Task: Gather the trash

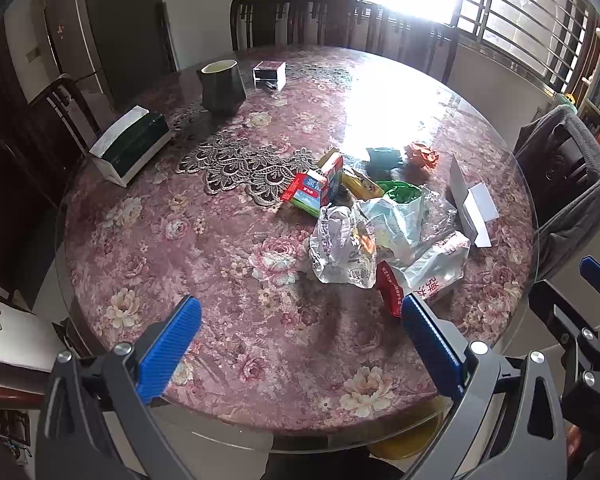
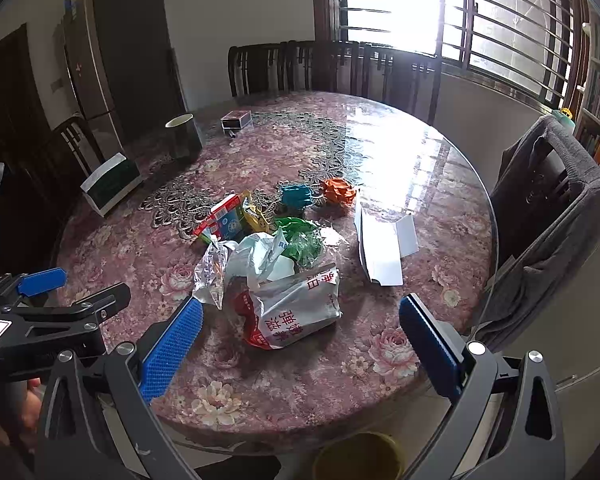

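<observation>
A heap of trash lies on the round floral table (image 1: 228,280): a white-and-red snack bag (image 2: 296,312) nearest me, a crumpled silver wrapper (image 1: 340,248), a green plastic bag (image 2: 300,240), a red-and-blue carton (image 1: 312,190), a yellow wrapper (image 1: 362,186), a teal paper ball (image 2: 296,196), an orange paper ball (image 2: 339,191) and folded white paper (image 2: 380,244). My left gripper (image 1: 300,344) is open and empty above the near table edge, left of the heap. My right gripper (image 2: 300,344) is open and empty, just before the snack bag.
A dark cup (image 1: 222,84), a tissue box (image 1: 130,144) and a small box (image 1: 270,74) stand at the far left of the table. Chairs ring the table; one at right carries a grey garment (image 2: 548,232). A yellow bin (image 2: 358,456) sits below the near table edge.
</observation>
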Tool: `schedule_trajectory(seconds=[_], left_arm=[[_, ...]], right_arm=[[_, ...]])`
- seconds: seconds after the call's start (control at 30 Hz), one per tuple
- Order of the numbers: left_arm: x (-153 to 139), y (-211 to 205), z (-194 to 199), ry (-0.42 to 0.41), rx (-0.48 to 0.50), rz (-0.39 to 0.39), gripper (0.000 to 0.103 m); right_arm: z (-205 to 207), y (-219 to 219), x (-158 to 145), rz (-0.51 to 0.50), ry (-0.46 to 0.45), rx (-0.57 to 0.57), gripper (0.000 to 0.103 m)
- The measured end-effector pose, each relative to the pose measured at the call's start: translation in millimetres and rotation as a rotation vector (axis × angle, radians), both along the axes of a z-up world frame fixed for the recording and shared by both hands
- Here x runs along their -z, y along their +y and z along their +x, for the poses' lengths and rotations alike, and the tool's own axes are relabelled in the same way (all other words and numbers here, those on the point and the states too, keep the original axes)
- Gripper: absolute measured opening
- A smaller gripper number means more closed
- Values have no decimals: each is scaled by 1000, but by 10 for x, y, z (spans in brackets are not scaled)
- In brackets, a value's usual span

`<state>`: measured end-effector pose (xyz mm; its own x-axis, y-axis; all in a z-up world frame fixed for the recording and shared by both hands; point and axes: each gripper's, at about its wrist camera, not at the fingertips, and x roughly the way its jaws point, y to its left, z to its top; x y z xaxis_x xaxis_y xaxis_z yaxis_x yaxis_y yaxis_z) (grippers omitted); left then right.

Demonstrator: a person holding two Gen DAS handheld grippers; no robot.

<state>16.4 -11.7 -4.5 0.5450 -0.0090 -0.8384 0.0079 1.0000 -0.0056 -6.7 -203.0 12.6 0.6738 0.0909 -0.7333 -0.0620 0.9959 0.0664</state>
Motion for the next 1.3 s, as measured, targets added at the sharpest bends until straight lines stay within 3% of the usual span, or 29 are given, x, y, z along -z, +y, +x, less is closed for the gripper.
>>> schedule_trajectory(seconds=[1.3], left_arm=[[-45,-40,-95,-12,11,5,99]], right_arm=[[-23,-21,-23,1,-6,6,95]])
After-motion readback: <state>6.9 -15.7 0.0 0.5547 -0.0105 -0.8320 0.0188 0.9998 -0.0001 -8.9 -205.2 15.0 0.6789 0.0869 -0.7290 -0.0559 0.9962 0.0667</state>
